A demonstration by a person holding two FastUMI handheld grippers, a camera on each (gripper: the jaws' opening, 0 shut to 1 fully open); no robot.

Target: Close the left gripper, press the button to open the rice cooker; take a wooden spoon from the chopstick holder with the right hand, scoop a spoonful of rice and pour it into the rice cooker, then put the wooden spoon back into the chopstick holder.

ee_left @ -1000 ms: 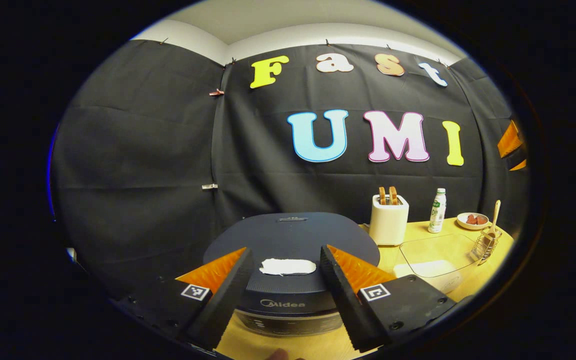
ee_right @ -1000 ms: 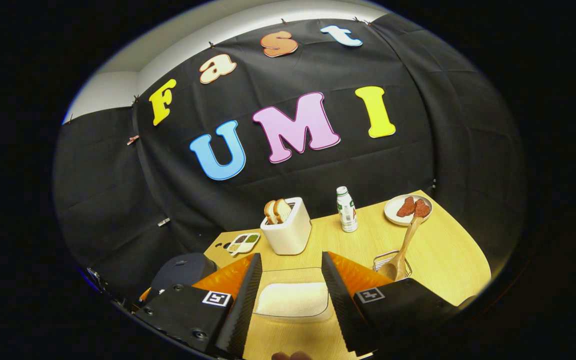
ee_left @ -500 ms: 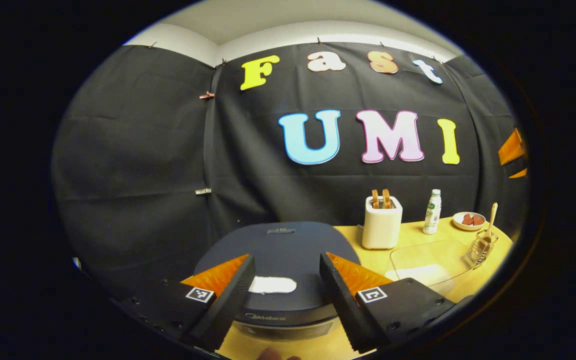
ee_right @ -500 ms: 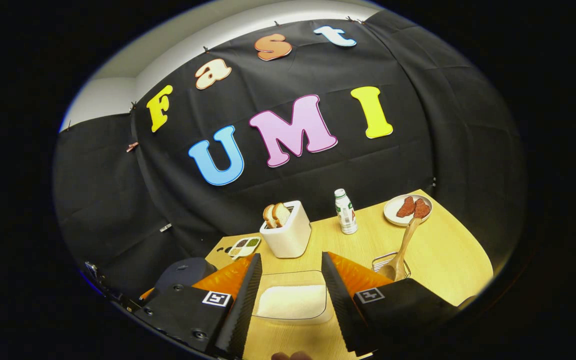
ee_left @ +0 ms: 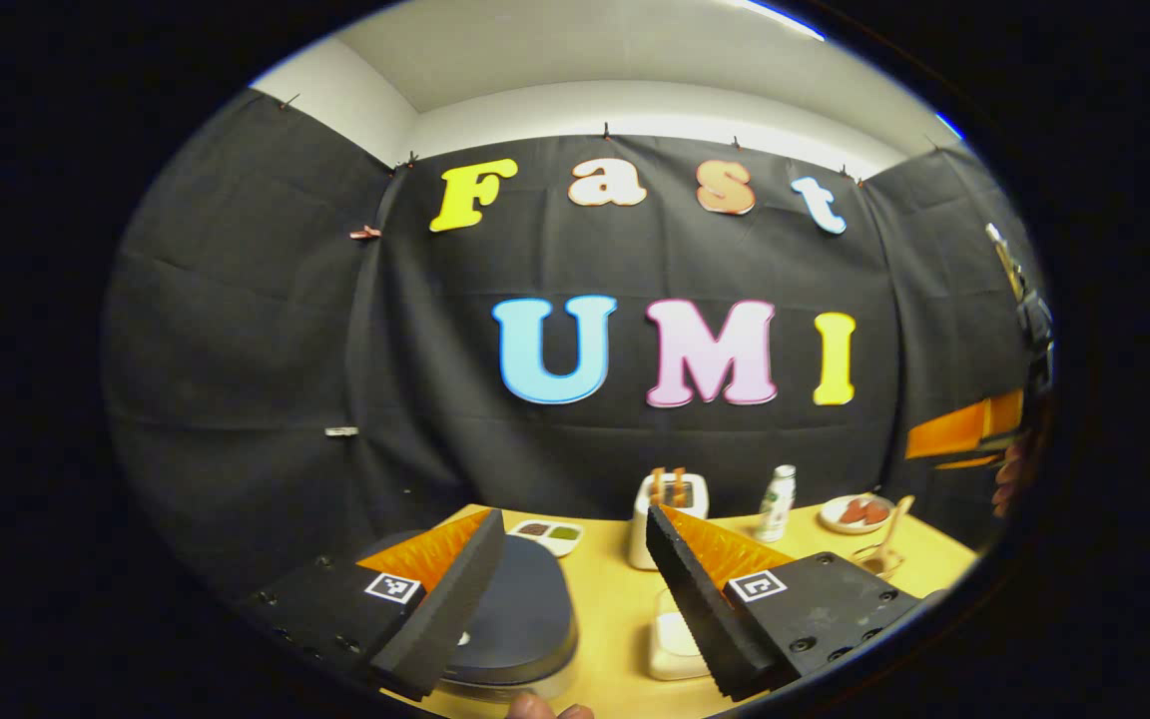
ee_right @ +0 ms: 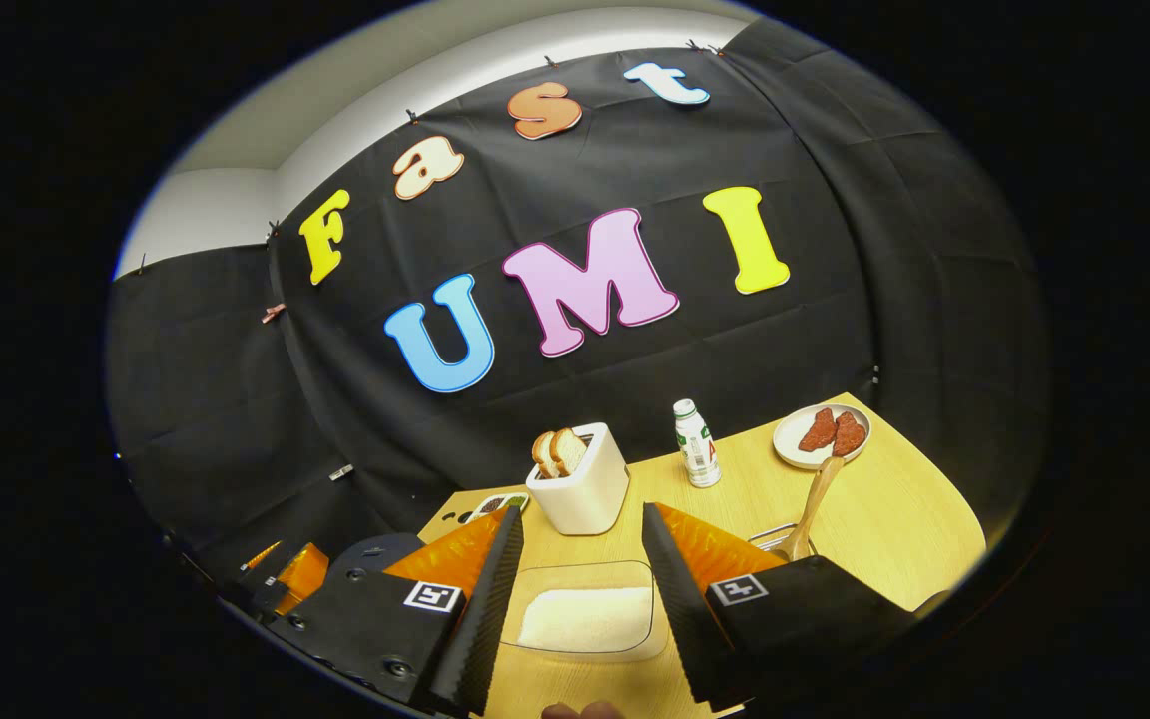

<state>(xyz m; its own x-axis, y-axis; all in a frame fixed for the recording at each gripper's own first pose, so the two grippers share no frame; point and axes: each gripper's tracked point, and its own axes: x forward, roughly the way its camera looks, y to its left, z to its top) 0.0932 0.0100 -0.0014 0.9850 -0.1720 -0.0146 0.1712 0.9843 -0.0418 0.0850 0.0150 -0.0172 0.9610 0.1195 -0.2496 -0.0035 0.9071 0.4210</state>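
From the left gripper view I see my left gripper point(ee_left: 567, 589) with its fingers spread apart and nothing between them, held above the near edge of the yellow tabletop point(ee_left: 615, 599). The dark rice cooker point(ee_left: 520, 624) sits below and just left of centre, its lid down, partly behind my left finger. To its right is the clear container of rice point(ee_left: 673, 639), and farther back a small divided dish point(ee_left: 547, 533) and the white toaster point(ee_left: 670, 504) with bread. In the right gripper view my right gripper point(ee_right: 580, 589) is also released, fingers wide and holding nothing, hanging right over the rice container point(ee_right: 590, 619). The wooden spoon point(ee_right: 813, 504) stands tilted in the wire chopstick holder point(ee_right: 773, 539), just beside my right finger, its handle leaning toward the plate point(ee_right: 795, 444) of red slices. A small bottle point(ee_right: 697, 444) stands between the toaster point(ee_right: 580, 484) and that plate. The rice cooker point(ee_right: 380, 551) shows at the lower left, with orange parts of the other gripper beside it.
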